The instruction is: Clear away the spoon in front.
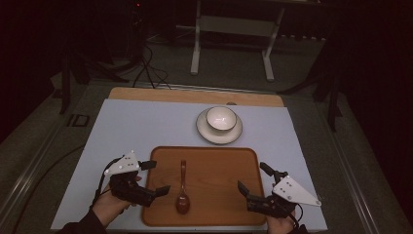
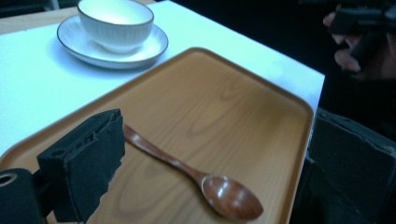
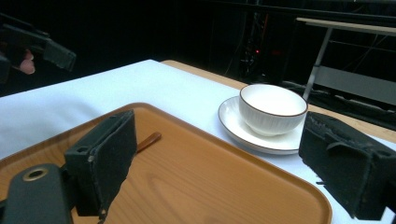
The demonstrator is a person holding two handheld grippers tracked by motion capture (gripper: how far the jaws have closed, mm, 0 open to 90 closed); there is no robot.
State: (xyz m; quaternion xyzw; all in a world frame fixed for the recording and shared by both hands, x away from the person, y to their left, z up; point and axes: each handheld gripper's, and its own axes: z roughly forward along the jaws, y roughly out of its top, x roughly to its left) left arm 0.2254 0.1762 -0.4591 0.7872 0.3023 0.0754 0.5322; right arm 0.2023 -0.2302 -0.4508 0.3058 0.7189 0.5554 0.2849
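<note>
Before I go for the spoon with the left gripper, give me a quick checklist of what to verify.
1. Left gripper open, nothing between its fingers: ok.
2. Right gripper open and apart from the spoon: ok.
3. Dark brown wooden spoon lying flat on the rectangular wooden tray, handle pointing toward the bowl, nothing on top of it: ok.
4. White ribbed bowl upright on its white saucer, beyond the tray and off the approach path: ok.
5. Left fingers lined up across the spoon handle: not ok; they sit to its side.
</note>
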